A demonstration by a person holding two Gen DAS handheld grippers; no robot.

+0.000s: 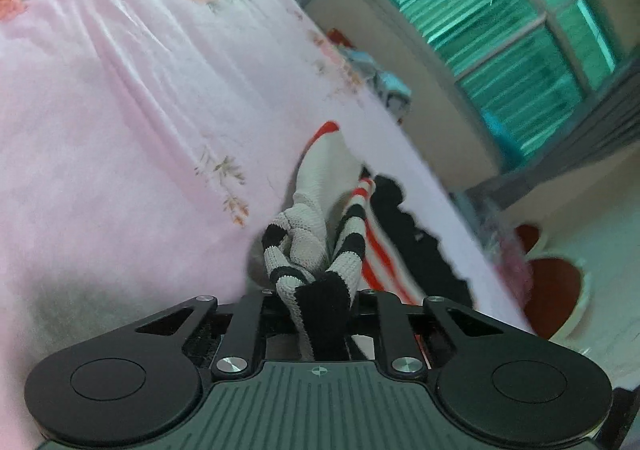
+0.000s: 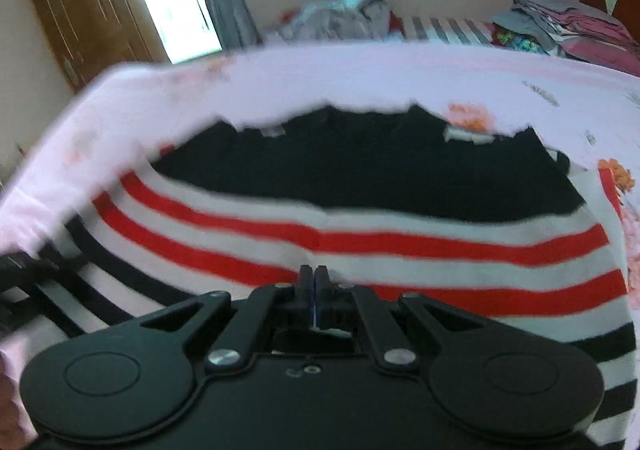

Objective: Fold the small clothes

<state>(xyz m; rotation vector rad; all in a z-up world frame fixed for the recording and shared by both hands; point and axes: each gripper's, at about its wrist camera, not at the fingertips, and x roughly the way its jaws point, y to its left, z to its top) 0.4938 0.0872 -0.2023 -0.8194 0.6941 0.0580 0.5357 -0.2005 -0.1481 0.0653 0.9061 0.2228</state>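
A small knitted sweater (image 2: 360,242) with a black top and red, white and black stripes lies on the pink flowered bed sheet (image 2: 360,74). My left gripper (image 1: 320,302) is shut on a bunched black-and-white striped part of the sweater (image 1: 316,250), lifted off the sheet (image 1: 120,130). My right gripper (image 2: 314,274) has its jaws pressed together at the sweater's striped lower part; whether cloth is pinched between them is hidden.
Piled clothes (image 2: 348,10) lie at the bed's far edge and folded clothes (image 2: 568,26) at the far right. A wooden door (image 2: 84,18) stands at the left. A window with green blinds (image 1: 500,38) is behind the bed.
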